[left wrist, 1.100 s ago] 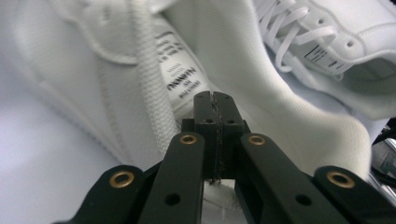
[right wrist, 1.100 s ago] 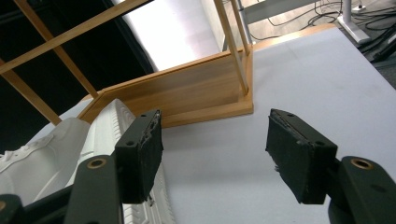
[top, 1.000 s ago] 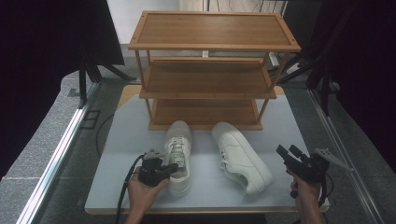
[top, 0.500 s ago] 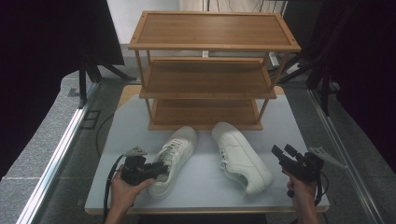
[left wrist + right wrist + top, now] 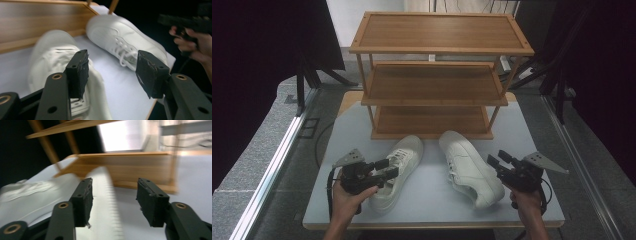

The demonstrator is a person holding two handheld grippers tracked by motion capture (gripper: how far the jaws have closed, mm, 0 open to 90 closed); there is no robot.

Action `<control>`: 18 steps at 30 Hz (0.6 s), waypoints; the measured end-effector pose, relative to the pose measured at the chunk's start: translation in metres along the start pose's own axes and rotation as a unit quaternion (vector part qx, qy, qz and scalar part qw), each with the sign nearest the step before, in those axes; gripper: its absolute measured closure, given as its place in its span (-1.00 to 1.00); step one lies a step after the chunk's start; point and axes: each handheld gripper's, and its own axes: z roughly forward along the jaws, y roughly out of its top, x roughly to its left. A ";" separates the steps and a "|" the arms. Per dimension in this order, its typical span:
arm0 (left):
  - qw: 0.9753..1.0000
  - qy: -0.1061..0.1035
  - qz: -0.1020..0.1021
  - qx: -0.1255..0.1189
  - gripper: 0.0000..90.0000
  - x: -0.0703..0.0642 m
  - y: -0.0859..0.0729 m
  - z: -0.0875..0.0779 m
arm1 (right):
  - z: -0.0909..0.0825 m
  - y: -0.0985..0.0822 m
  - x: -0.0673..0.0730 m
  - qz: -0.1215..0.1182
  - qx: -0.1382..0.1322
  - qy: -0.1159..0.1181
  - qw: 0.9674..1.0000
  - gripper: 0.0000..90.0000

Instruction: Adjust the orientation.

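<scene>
Two white sneakers lie on the grey table in front of a wooden rack. The left sneaker (image 5: 404,157) (image 5: 50,52) is angled, its toe toward the rack. My left gripper (image 5: 389,168) (image 5: 112,62) hovers over its heel; the jaws have just been opening and stand apart, pressing on nothing. The right sneaker (image 5: 469,167) (image 5: 117,35) (image 5: 32,192) lies toe toward the rack. My right gripper (image 5: 497,158) (image 5: 113,192) is at its right side. Its jaws have just been closing but still stand apart, with the blurred sole edge between them and untouched.
The three-tier wooden shoe rack (image 5: 437,75) stands at the back of the table (image 5: 427,200), all its shelves bare. Black drapes and stands flank both sides. The other hand with its gripper (image 5: 195,42) appears far right in the left gripper view.
The left sneaker was swung so its toe points right and back, then let go as the left jaws opened and lifted. The right gripper moved in toward the right sneaker.
</scene>
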 end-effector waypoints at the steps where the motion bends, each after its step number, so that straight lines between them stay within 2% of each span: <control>1: 1.000 0.002 -0.004 -0.006 -0.05 0.001 0.000 -0.002 | 0.001 0.001 0.006 -0.015 0.008 0.021 1.000 0.17; 2: 1.000 0.002 -0.009 -0.014 -0.05 0.002 0.000 -0.005 | 0.001 0.001 0.011 -0.026 0.014 0.035 0.999 0.23; 4: 1.000 0.005 -0.014 -0.016 -0.07 0.004 -0.001 -0.007 | 0.001 0.000 0.025 -0.054 0.041 0.068 0.995 0.37; 9: 1.000 0.012 -0.027 -0.002 -0.09 0.010 -0.004 -0.001 | 0.000 -0.009 0.047 -0.087 0.080 0.083 0.990 0.75; 12: 0.999 0.009 -0.033 -0.006 -0.08 0.012 -0.002 0.001 | 0.004 -0.015 0.057 -0.110 0.110 0.090 0.984 0.89; 15: 0.999 0.007 -0.038 -0.007 -0.07 0.011 0.001 0.004 | 0.009 -0.023 0.064 -0.113 0.137 0.100 0.979 0.98; 18: 0.999 0.006 -0.037 -0.006 -0.07 0.009 0.002 0.005 | 0.016 -0.039 0.071 -0.126 0.169 0.101 0.972 0.98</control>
